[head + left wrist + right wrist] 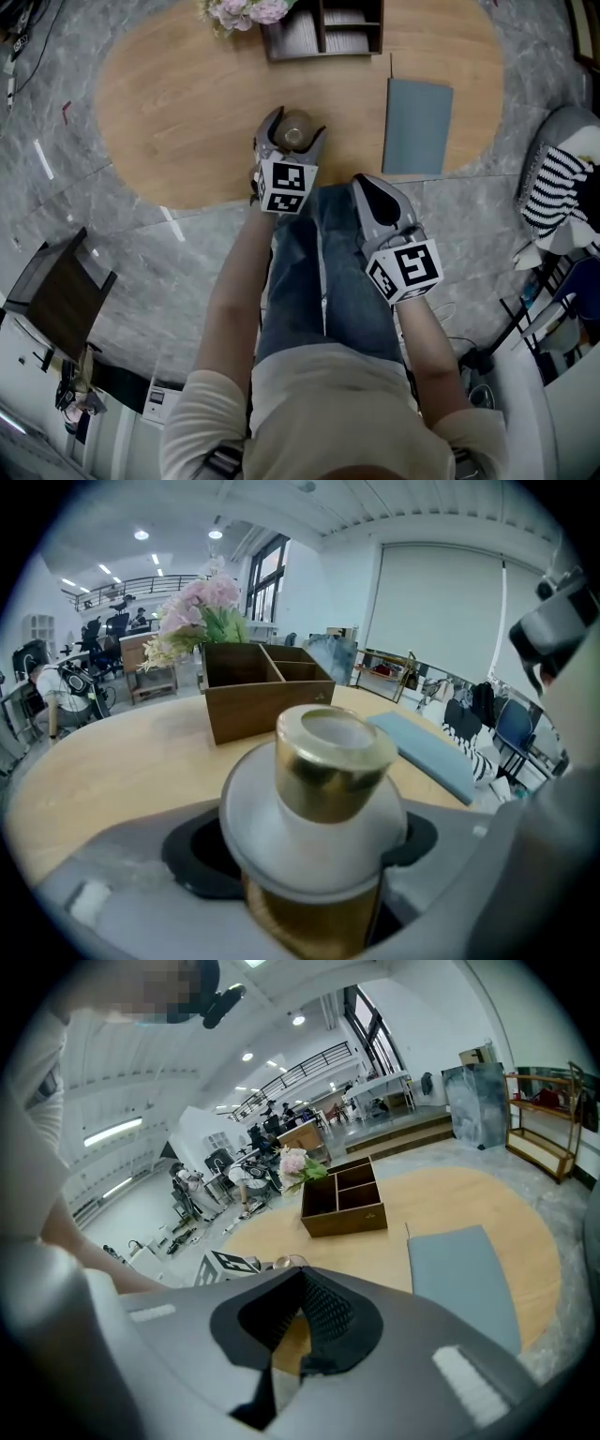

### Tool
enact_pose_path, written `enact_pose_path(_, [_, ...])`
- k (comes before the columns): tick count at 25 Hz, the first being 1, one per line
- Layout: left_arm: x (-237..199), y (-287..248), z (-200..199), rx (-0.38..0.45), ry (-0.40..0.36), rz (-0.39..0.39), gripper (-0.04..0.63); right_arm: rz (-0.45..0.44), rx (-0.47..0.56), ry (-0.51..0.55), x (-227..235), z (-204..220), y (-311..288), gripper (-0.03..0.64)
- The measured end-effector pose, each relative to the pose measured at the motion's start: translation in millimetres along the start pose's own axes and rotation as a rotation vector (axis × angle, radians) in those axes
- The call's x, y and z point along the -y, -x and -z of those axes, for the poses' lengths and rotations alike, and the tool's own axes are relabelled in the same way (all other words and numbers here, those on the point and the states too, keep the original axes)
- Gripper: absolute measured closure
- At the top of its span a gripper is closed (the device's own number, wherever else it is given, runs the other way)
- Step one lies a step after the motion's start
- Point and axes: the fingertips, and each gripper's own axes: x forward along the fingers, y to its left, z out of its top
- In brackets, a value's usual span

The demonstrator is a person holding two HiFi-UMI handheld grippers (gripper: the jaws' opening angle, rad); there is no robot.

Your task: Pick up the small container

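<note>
The small container (pixel 294 134) is a gold cylinder with a white collar and a gold cap (pixel 330 761). It stands upright over the near edge of the round wooden table (pixel 178 103). My left gripper (pixel 293 127) is around it, one jaw on each side. The jaws stand wide, and dark pad (pixel 192 850) shows beside the container's body, so the gripper is open. My right gripper (pixel 369 186) hangs off the table's edge over the person's lap, to the right of the container. Its jaws (pixel 302 1277) are shut with nothing in them.
A wooden compartment box (pixel 323 28) and pink flowers (pixel 246 11) sit at the table's far side. A grey-blue flat pad (pixel 417 125) lies right of the container. A striped cloth on a seat (pixel 553 183) is at the right, a dark chair (pixel 61 300) at the left.
</note>
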Motion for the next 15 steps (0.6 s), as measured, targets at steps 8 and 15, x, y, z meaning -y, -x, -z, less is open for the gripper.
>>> enact_pose_path(8, [-1, -1, -2, -0.010, -0.043, -0.014, 0.230, 0.010, 0.005, -0.005, 5, 0, 2, 0.617])
enact_pose_path(15, [1, 8, 1, -0.039, -0.017, -0.011, 0.236, 0.011, 0.028, 0.015, -4, -12, 13, 0.617])
